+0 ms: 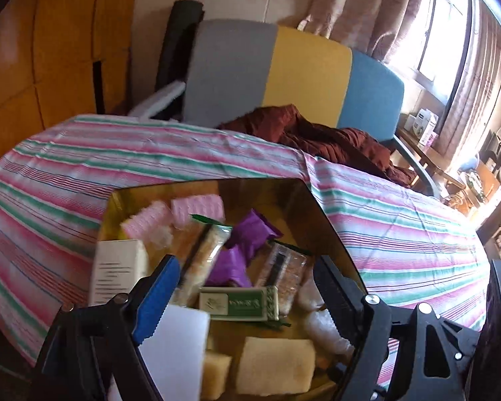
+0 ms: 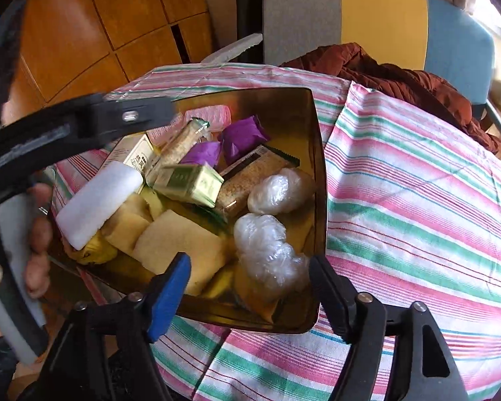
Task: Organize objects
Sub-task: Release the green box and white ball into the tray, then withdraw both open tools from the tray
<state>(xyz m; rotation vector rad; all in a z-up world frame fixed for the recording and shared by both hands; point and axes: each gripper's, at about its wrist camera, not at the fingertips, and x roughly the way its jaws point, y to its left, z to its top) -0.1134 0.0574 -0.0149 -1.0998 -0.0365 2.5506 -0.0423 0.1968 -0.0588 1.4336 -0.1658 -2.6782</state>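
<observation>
Both claws spread over a crowded gold tray.

Left claw (image 1: 240, 297) hangs released above the tray (image 2: 319, 180), near the table's (image 2: 417, 200) left edge; the white sponge (image 2: 98, 202) overhangs the tray's left rim, so a nudge could tip it off. Right claw (image 2: 250, 284), also released, straddles a slippery plastic bundle (image 2: 267, 250) by the near rim; a pinch might squeeze it loose.

Gold tray (image 2: 319, 180) — crammed with snacks (image 2: 197, 183).
</observation>
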